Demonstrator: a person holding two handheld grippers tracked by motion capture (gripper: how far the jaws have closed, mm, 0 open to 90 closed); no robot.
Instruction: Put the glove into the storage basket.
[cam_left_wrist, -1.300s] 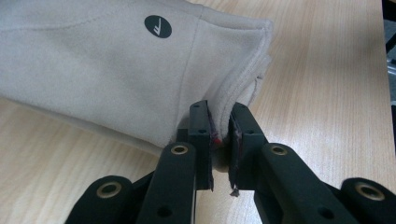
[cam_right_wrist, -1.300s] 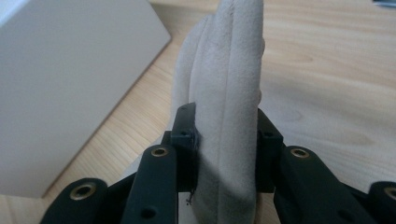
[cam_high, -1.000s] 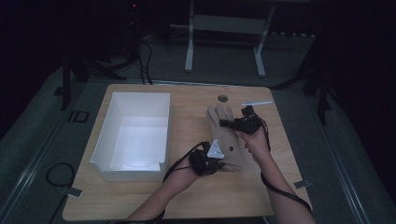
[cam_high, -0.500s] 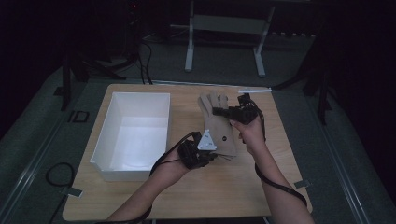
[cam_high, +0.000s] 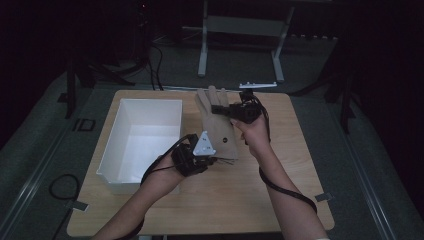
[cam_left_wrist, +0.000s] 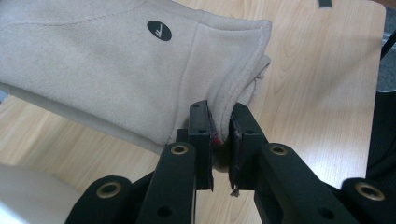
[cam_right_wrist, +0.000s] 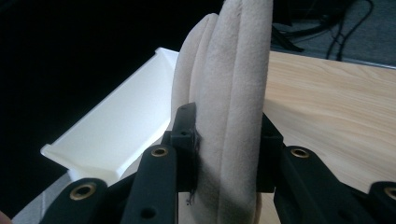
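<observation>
Two grips on the glove (cam_high: 218, 125), lifted over the desk (cam_high: 280, 185): left hand-held gripper (cam_left_wrist: 220, 135) pinches the cuff, right hand-held gripper (cam_right_wrist: 226, 140) clamps the fingers. Thin cuff bite could slip near the box (cam_high: 142, 137).

A wooden surface (cam_high: 280, 195) is sitting in the middle of the high view. A grey metal stand (cam_high: 240, 25) is standing on the floor at top centre. Black cables (cam_high: 155, 55) are trailing at upper left. A small white strip (cam_high: 257, 85) is lying at the surface's upper edge.
</observation>
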